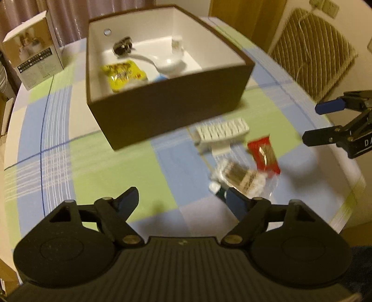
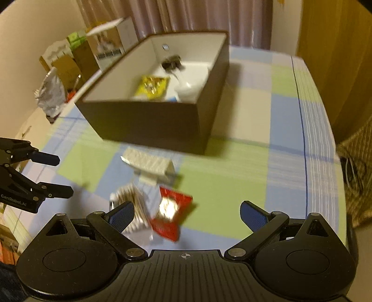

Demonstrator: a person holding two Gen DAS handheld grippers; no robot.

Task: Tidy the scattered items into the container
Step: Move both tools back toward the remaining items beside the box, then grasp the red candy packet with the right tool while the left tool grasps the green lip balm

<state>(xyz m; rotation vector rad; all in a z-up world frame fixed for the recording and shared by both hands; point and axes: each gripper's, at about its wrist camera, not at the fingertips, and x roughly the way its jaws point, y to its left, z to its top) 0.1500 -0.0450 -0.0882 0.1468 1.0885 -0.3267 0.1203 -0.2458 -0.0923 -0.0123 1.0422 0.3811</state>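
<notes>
The desk (image 1: pixel 58 130) wears a checked cloth of pale blue, green and cream squares crossed by thin dark blue lines. At its far edge hang pinkish curtains (image 2: pixel 176 16); a wooden panel (image 2: pixel 334 58) stands at the 2 o'clock side of the right view, and a striped cushion (image 1: pixel 311 53) sits beyond the desk edge at 2 o'clock in the left view.

A dark brown box (image 1: pixel 172 111) with a white inside sits at 12 o'clock. In it lie a yellow packet (image 1: pixel 123 74), a white spoon (image 1: pixel 162 62) and a small dark thing I cannot make out. A printed carton (image 1: pixel 34 58) stands at 10 o'clock, well apart from the box.

Just in front of the box, on the cloth, lie the scattered items: a white ribbed block (image 1: pixel 220 132), a red packet (image 1: pixel 264 154) and a clear bag (image 1: pixel 241 178) of brownish sticks, all close together and blurred.

The left tongs (image 1: pixel 183 202) hang wide over the cloth with nothing between them; the bag sits just past one fingertip. The right tongs (image 2: pixel 187 215) also stand wide and empty above the red packet.
</notes>
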